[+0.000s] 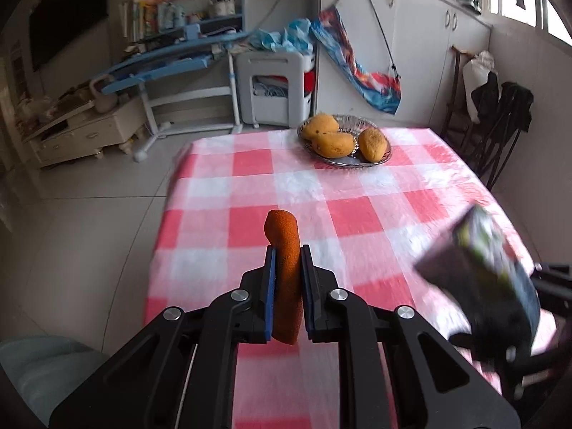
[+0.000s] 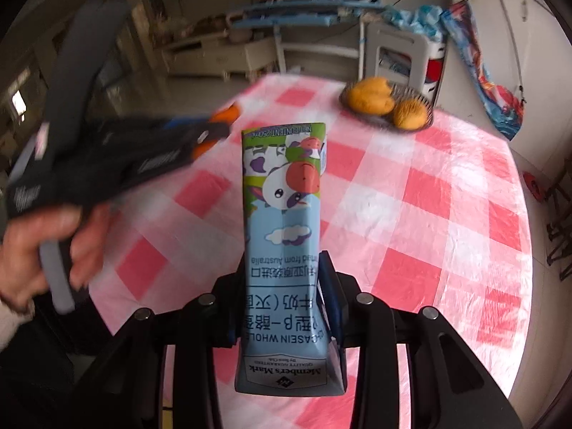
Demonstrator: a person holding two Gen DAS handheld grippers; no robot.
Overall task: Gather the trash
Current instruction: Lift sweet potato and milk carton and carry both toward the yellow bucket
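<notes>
In the left wrist view, the milk carton [image 1: 479, 250] to the right of the left claw [image 1: 287, 268] is blurred, its print unreadable. In the right wrist view, the left claw [image 2: 214, 125] is blurred; the right claw [image 2: 282, 304] hides the carton's sides.

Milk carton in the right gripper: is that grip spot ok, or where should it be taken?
The right gripper clamps the milk carton across its narrow sides near the brand-logo end, so most of its length sticks out ahead. That works: the flat sides suit the pads. A clamp nearer mid-length, coming from the same side, would probably lever less.
</notes>
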